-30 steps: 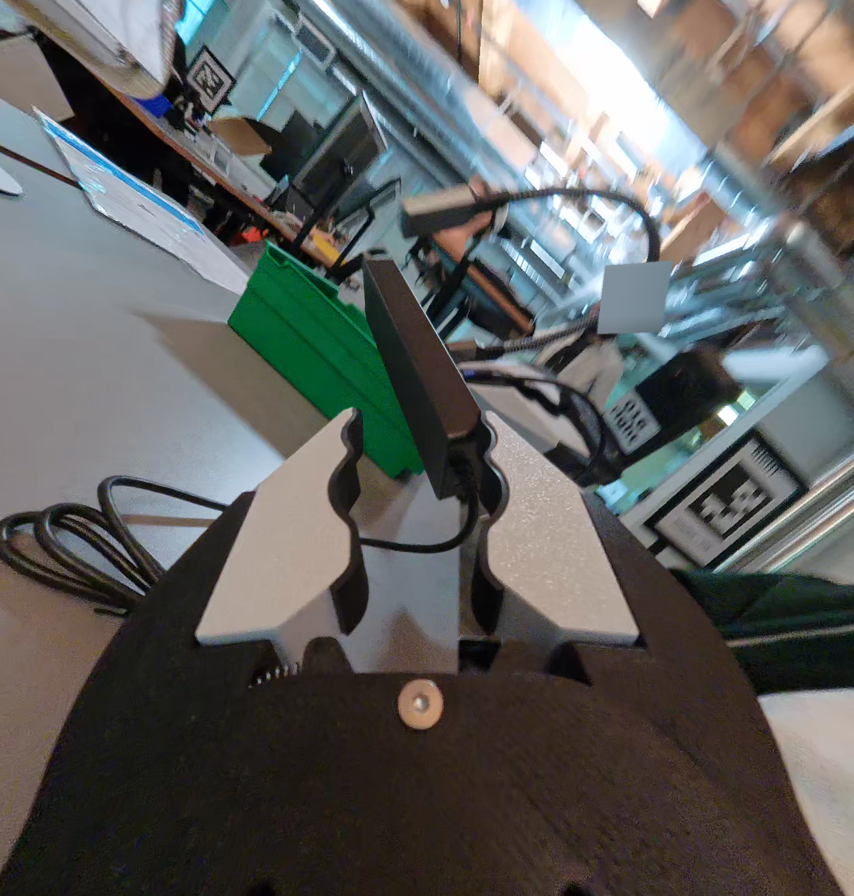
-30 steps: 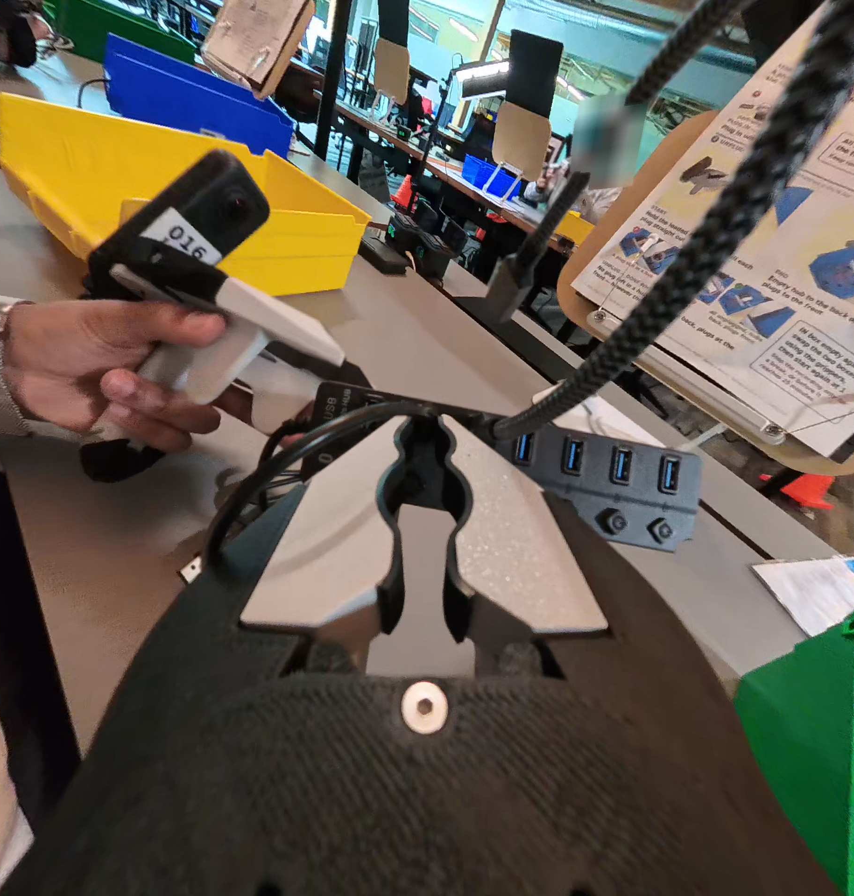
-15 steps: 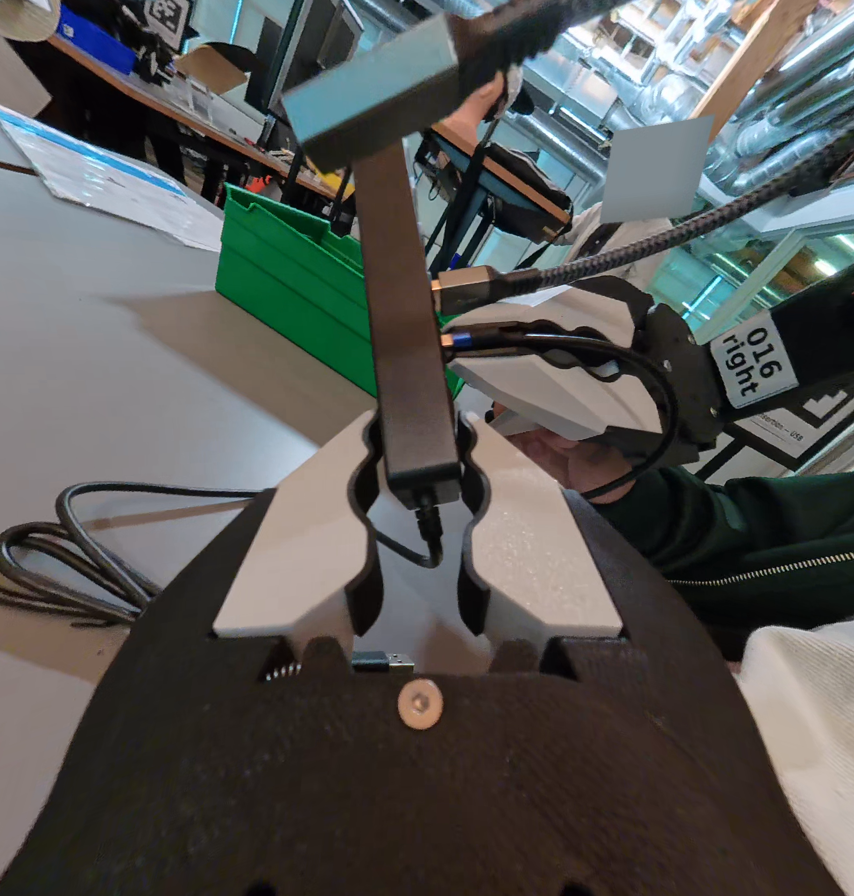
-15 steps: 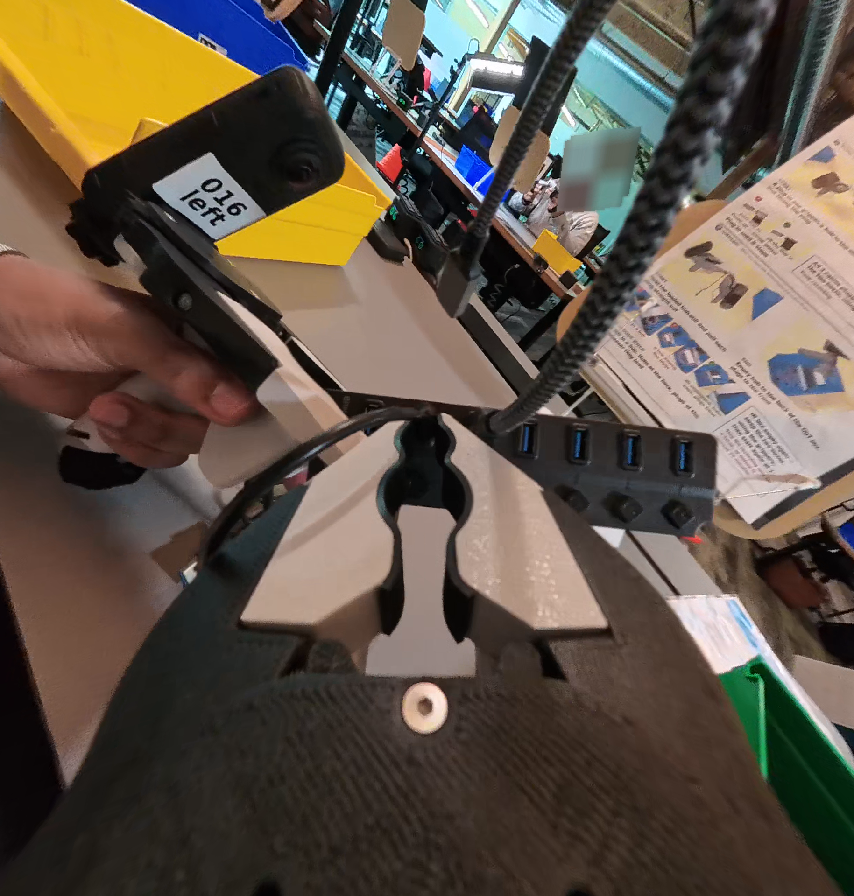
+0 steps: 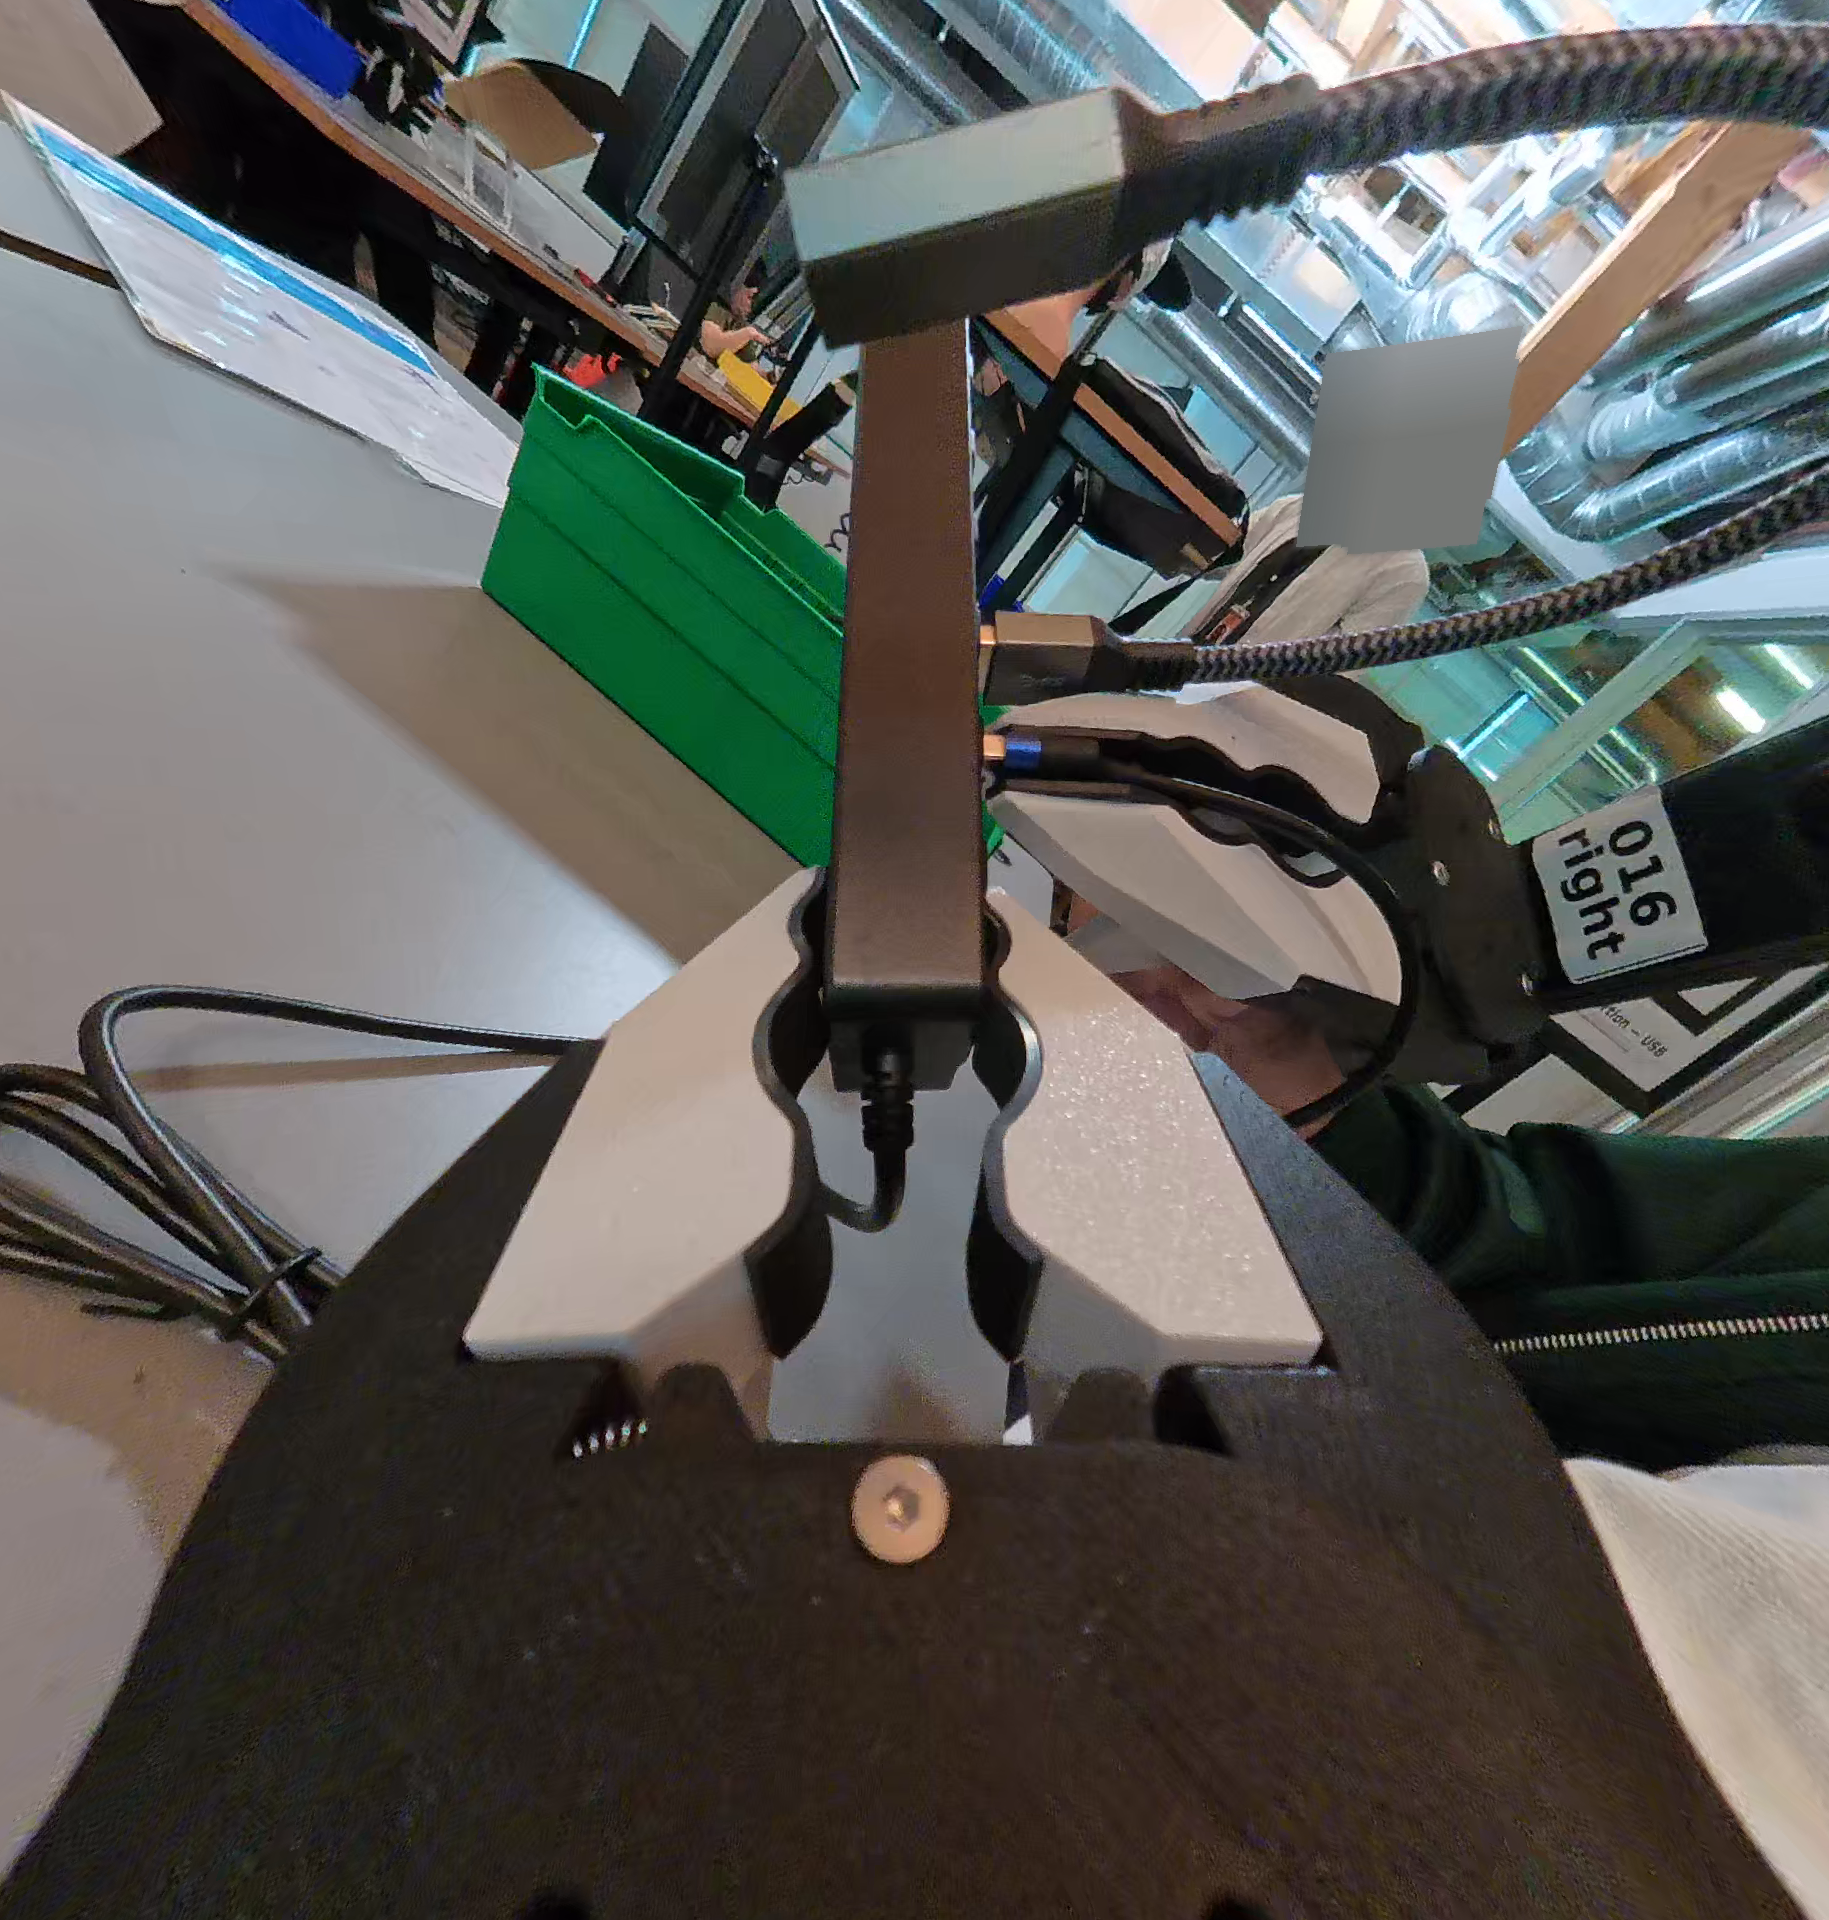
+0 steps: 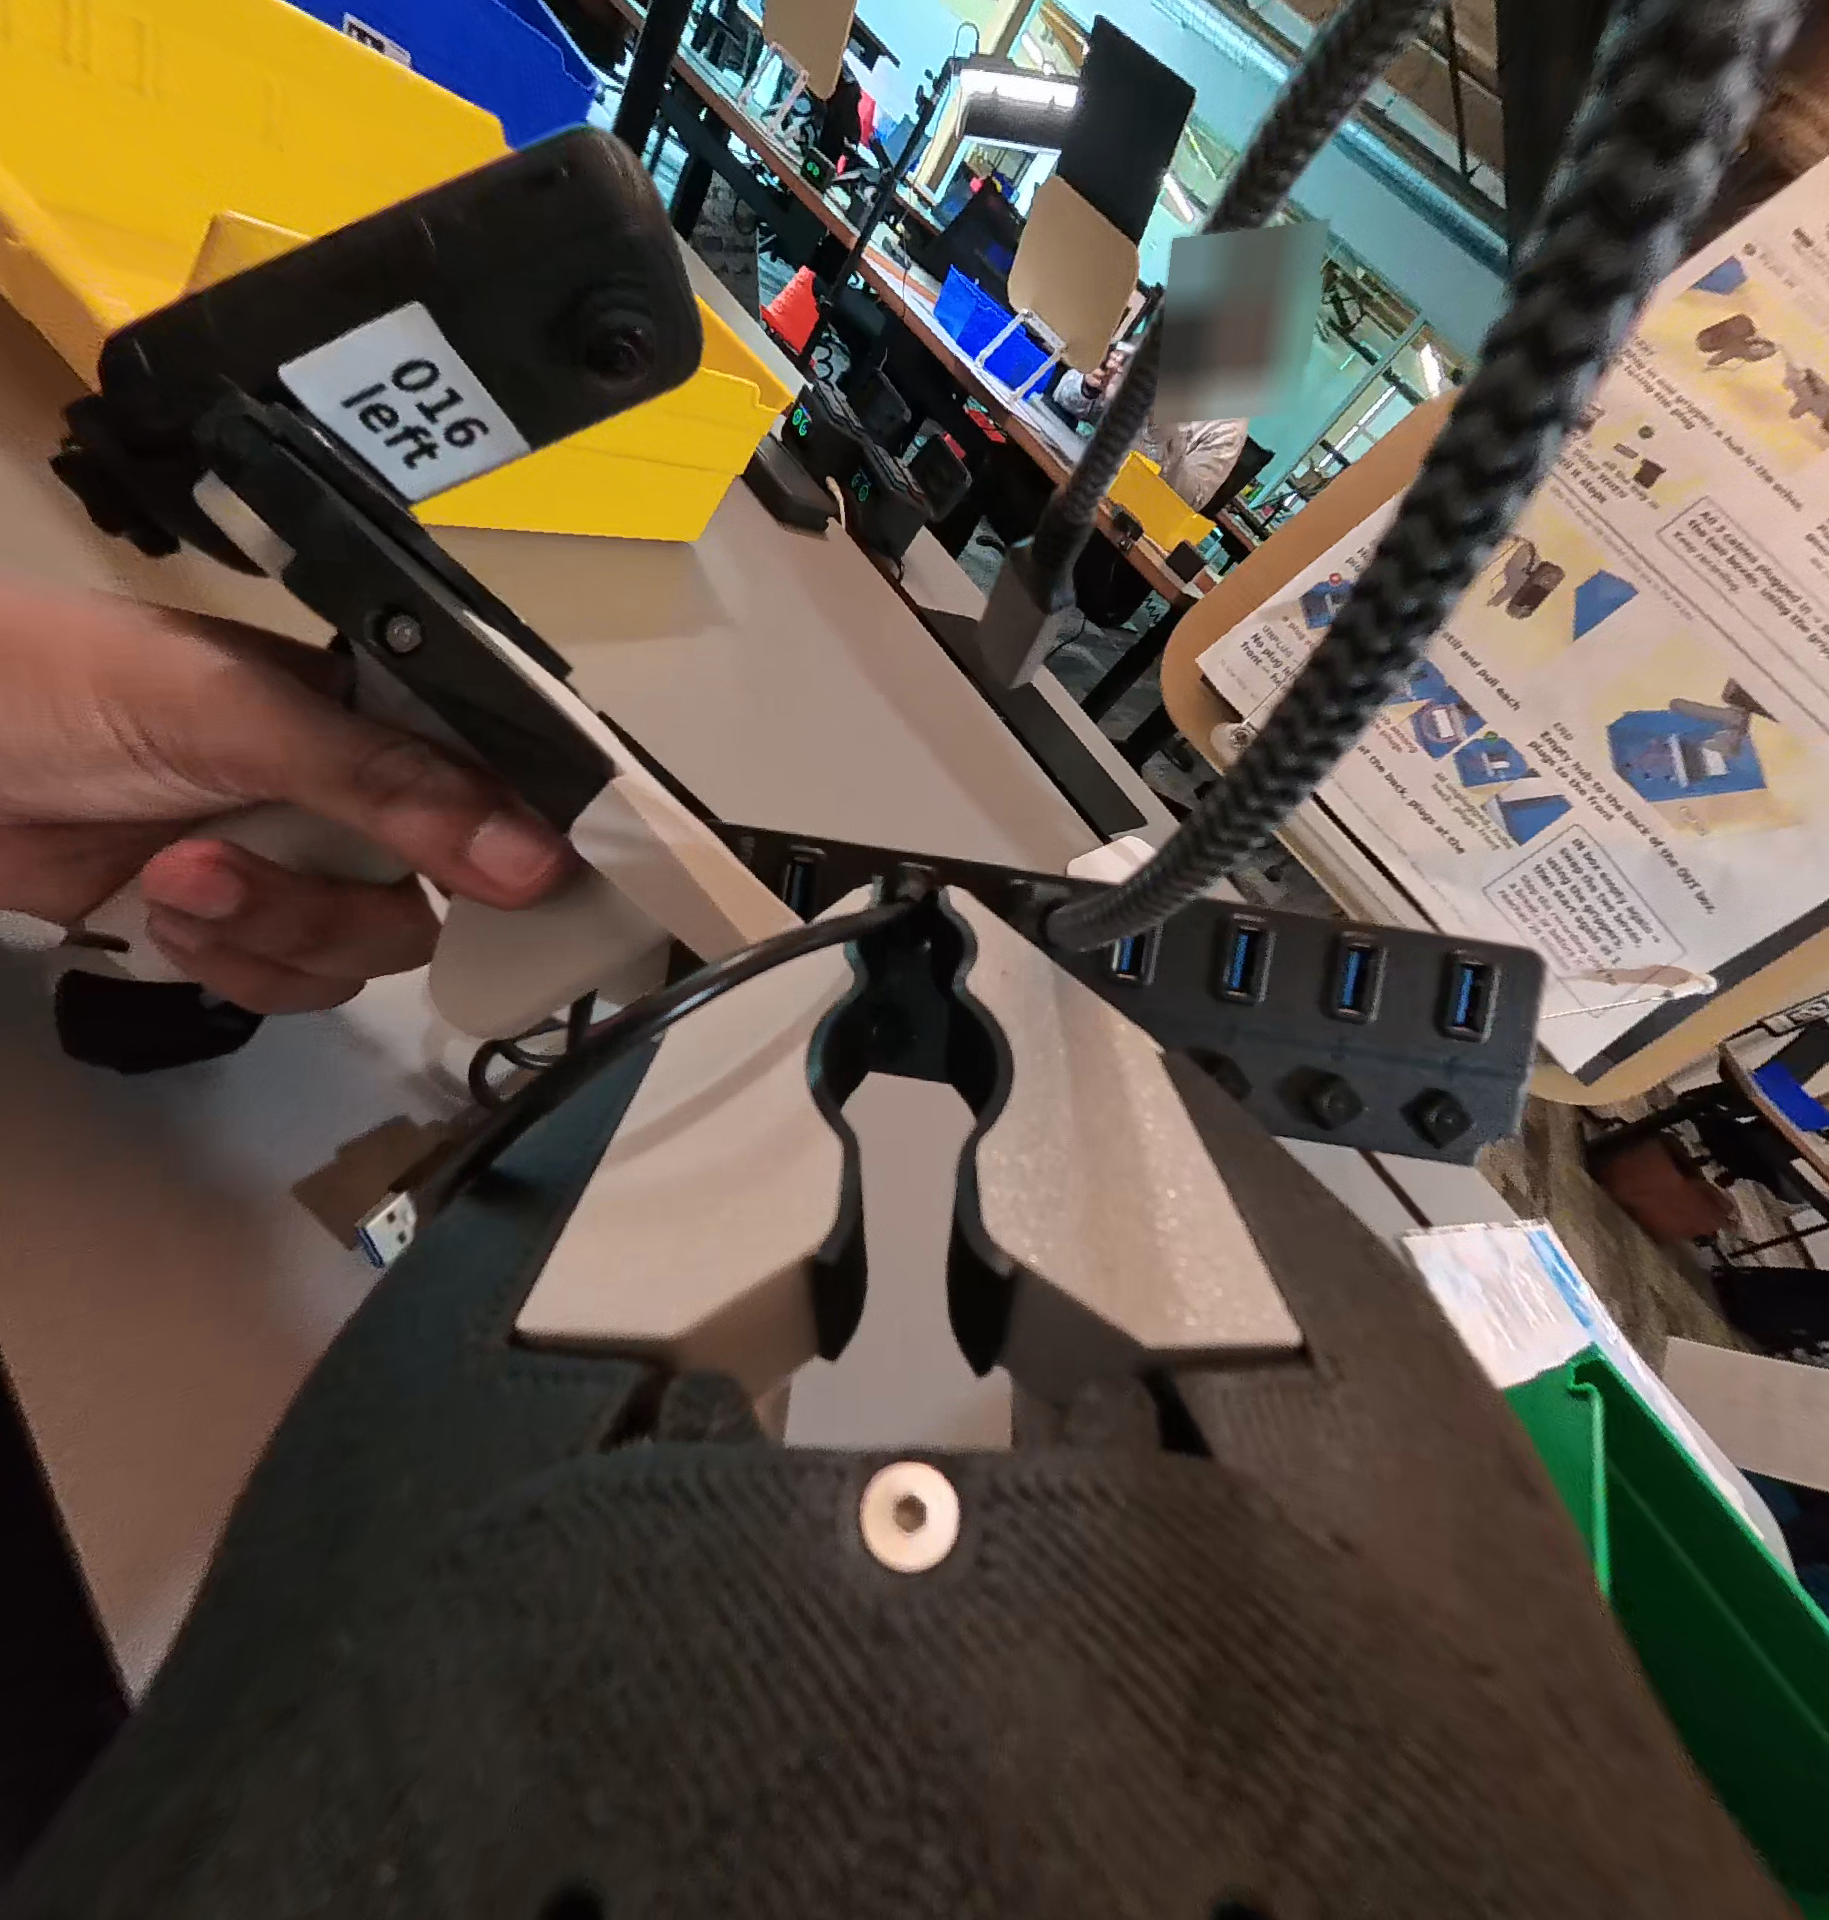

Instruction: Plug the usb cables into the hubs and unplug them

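My left gripper (image 5: 905, 914) is shut on the near end of a long black USB hub (image 5: 905, 675), which rises from the jaws above the grey table (image 5: 214, 779). The hub's own thin cable (image 5: 879, 1143) leaves between my fingers. A braided cable's plug (image 5: 1045, 655) sits in a hub port. My right gripper (image 6: 915, 904) is shut on a black cable's plug (image 5: 1035, 750), whose metal tip is at the hub's port side. In the right wrist view the hub (image 6: 1305, 997) shows a row of blue ports, and the left gripper (image 6: 619, 852) clamps its left end.
A second braided cable's plug (image 5: 951, 239) hangs above the hub. A green bin (image 5: 661, 603) stands behind it and a yellow bin (image 6: 162, 156) at the far left. An instruction sheet (image 6: 1616, 623) stands at the right. Coiled black cable (image 5: 89, 1174) lies on the table.
My left jaws have closed onto the hub, which earlier leaned against one finger. The hub now stands straighter, and the right gripper has brought its black plug up to the hub's ports.
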`<state>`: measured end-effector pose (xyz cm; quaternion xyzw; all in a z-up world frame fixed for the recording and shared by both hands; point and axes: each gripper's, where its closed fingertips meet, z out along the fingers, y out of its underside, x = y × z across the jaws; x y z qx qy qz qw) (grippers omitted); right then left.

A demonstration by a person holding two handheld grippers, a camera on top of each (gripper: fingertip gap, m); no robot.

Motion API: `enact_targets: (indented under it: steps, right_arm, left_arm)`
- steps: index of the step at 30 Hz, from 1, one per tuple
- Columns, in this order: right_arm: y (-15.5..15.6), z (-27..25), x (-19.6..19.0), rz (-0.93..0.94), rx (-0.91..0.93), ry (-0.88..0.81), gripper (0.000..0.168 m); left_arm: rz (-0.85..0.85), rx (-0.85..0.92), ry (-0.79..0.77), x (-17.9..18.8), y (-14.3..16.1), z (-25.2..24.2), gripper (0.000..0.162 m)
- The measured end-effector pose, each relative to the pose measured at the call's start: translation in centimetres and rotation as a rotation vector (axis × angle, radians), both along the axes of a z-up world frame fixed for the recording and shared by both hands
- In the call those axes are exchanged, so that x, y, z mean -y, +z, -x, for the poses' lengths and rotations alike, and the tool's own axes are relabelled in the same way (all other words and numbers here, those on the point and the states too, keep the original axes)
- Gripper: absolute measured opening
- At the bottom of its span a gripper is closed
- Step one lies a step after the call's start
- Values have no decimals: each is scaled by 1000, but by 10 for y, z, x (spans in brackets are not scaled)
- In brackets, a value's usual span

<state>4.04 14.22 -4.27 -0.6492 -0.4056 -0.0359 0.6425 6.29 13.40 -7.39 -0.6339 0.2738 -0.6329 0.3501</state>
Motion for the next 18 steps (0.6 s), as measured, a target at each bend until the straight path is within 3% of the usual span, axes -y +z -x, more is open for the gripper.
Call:
enact_targets:
  steps: [3, 5, 7, 10, 14, 18]
  right_arm:
    - [39, 23, 33, -57, -197, 200, 6]
    - [57, 26, 36, -92, -175, 145, 6]
    - [57, 25, 34, -153, -63, 105, 7]
    - [60, 4, 24, -170, -56, 62, 7]
    - [92, -78, 0, -208, -11, -167, 7]
    - [108, -210, -8, -187, 148, -537, 7]
  left_arm:
    - [160, -54, 191, -46, -26, 18, 22]
    - [312, 77, 178, -59, -19, 36, 22]
    - [179, 73, 177, -53, 2, 40, 22]
    - [-19, 6, 177, -41, 12, 35, 22]
    - [-77, -83, 143, -36, -10, 27, 22]
    - [-61, -77, 123, -32, -12, 22, 25]
